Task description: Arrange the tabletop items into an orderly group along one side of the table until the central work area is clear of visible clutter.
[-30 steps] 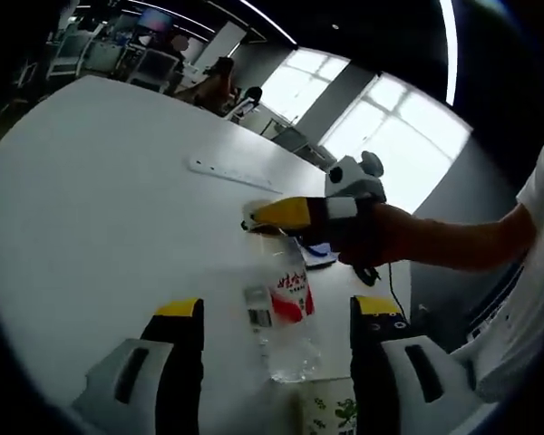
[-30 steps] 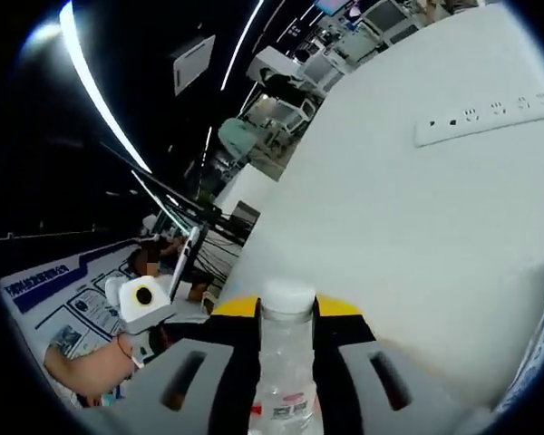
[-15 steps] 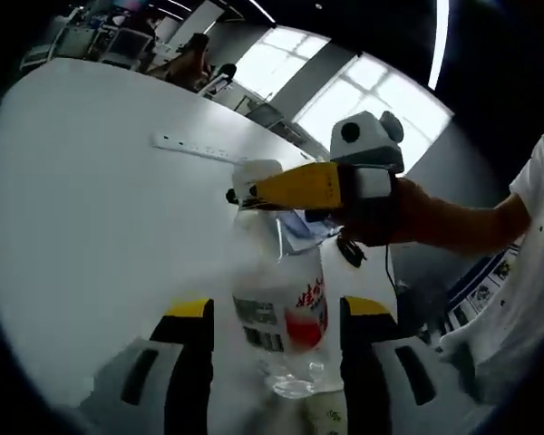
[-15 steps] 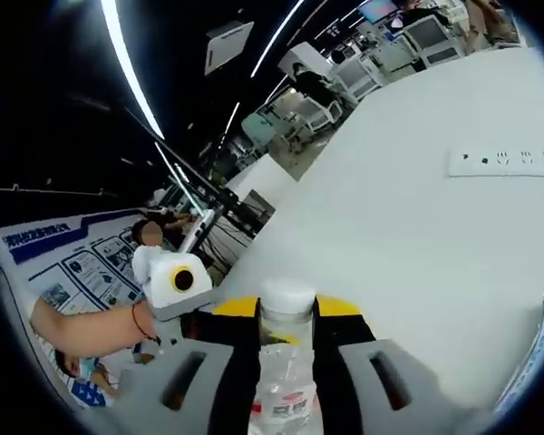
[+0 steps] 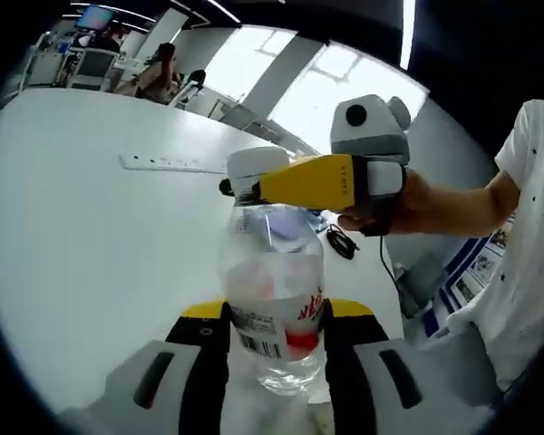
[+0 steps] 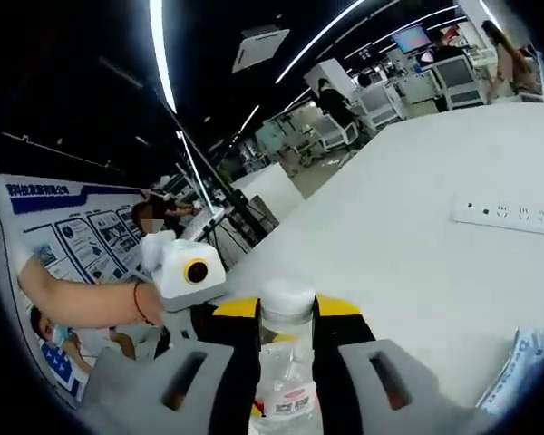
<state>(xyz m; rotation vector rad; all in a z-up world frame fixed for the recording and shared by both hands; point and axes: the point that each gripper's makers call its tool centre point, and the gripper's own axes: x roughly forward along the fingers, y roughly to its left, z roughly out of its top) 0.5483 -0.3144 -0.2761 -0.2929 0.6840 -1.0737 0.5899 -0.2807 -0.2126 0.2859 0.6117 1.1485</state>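
Between both hand-held grippers, water bottle (image 5: 274, 308) upright, cap (image 5: 254, 164) topmost

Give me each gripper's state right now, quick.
Left gripper: jaws around the water bottle; contact cannot be told.
Right gripper: shut on the bottle's neck, under the cap.

Clear water bottle (image 5: 274, 308), white cap, red label, prob. upright.
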